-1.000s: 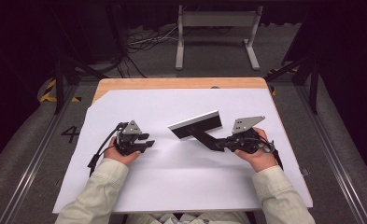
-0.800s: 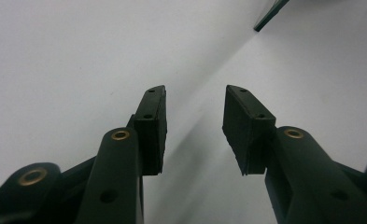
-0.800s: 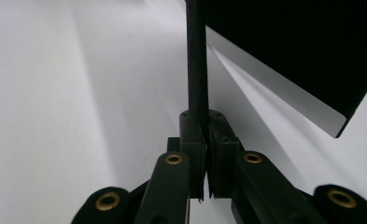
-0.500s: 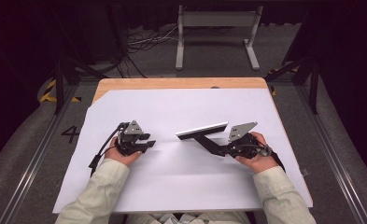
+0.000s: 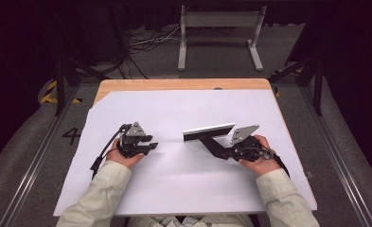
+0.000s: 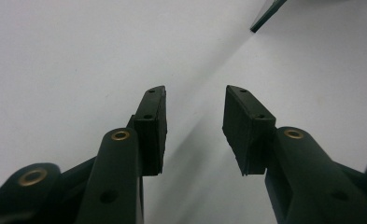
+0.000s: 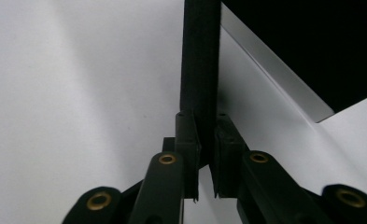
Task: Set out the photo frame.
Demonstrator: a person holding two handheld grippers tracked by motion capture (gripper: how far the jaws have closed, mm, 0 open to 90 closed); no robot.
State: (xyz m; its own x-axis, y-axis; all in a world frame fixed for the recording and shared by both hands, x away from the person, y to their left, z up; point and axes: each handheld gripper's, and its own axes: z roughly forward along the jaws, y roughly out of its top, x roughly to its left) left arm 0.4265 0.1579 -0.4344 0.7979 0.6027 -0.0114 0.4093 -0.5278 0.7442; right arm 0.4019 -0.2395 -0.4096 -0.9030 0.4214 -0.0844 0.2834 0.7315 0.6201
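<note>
The squeegee (image 5: 209, 132) (at least that's what this T-shaped thing looks like to me) sits a bit right of the middle of the white sheet (image 5: 174, 198). Its long blade with the pale strip is on the far side, and the black handle (image 7: 200, 56) runs back toward me into my right gripper (image 5: 220, 150). The blade looks to be down on the sheet, or close to it, but I can't say for sure.

In the right gripper view the handle goes straight up between my pads, and both seem to sit against it. The jaws have just been opening a little with the handle between them, so I'd say the grip is loosening, not clamped hard.

My left gripper (image 5: 151, 145) rests on the sheet well off to the left of the squeegee, jaws partly open with nothing in them.

My read is that this is the put-down step and I'm letting go. Next I'd open the right jaws enough to clear the handle, then back straight out along its line so a pad doesn't catch it and swing the blade. The wooden table (image 5: 174, 84) peeks out past the sheet's far edge.
</note>
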